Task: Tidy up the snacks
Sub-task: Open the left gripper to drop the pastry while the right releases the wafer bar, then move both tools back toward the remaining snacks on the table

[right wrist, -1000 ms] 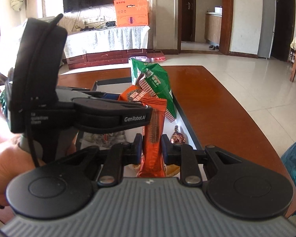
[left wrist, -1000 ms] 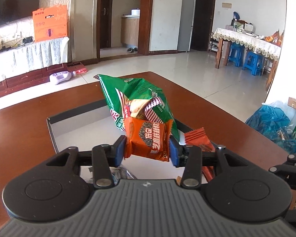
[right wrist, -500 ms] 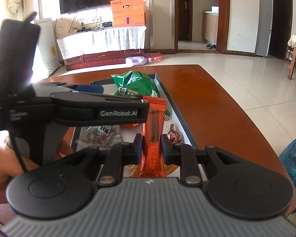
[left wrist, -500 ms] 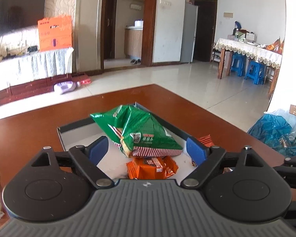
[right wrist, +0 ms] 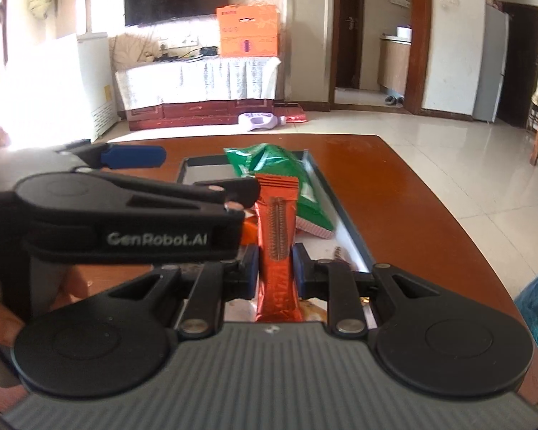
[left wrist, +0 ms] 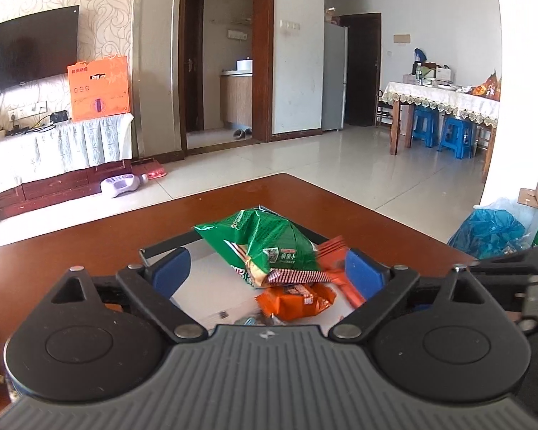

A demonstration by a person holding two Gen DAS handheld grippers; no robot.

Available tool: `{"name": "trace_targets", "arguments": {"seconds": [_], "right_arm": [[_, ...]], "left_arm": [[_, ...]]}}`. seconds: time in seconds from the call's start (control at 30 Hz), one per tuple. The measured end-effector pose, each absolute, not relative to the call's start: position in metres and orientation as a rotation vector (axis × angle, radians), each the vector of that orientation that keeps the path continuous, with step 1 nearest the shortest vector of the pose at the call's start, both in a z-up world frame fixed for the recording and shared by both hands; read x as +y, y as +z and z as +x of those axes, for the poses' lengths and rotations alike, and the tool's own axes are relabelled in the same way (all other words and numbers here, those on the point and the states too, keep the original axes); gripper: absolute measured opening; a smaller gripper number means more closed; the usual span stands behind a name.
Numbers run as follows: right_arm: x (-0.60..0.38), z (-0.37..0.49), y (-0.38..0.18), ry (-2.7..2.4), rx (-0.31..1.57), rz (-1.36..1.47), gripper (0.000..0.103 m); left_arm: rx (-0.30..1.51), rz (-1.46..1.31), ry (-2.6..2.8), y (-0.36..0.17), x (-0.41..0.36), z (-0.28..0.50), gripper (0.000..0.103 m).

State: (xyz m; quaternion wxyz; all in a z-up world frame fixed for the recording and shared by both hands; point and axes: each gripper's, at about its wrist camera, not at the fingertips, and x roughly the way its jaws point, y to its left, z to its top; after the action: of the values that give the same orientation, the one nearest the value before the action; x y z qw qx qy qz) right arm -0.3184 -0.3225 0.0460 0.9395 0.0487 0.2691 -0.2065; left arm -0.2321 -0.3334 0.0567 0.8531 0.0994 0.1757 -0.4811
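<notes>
While R gripper (right wrist: 275,268) pinches orange bar (right wrist: 277,229) upright – long axis vertical, just above tray (right wrist: 355,247) near edge, green bag (left wrist: 265,247) & orange pack (left wrist: 296,299) lying ahead inside – hangs L gripper (left wrist: 267,268) spread wide, empty, further off.

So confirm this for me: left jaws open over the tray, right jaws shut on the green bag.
Not the green bag. The right wrist view shows the right gripper shut on the orange bar; the bag lies in the tray. The left gripper is open, as you said.
</notes>
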Motion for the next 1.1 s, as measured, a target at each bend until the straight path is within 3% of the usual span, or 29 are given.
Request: {"name": "trace_targets", "arguments": {"seconds": [0.3,0.43,0.5,0.9,1.1], "right_arm": [[-0.308,-0.298,0.036,-0.412,0.622,0.064,0.027],[-0.301,-0.299,0.037,-0.398,0.600,0.080,0.064],[-0.296,-0.299,0.037,-0.398,0.587,0.067,0.072],[-0.277,-0.307,0.058,-0.429,0.423,0.124,0.073],[-0.251,-0.282,0.058,-0.336,0.446,0.108,0.074]], "left_arm": [[0.376,0.250,-0.971,0.059,-0.297,-0.233,0.096],[0.374,0.262,-0.946,0.061,-0.278,-0.230,0.097],[0.376,0.267,-0.930,0.062,-0.269,-0.228,0.097],[0.406,0.236,-0.732,0.069,-0.188,-0.191,0.097],[0.426,0.199,-0.558,0.059,-0.136,-0.163,0.097]]}}
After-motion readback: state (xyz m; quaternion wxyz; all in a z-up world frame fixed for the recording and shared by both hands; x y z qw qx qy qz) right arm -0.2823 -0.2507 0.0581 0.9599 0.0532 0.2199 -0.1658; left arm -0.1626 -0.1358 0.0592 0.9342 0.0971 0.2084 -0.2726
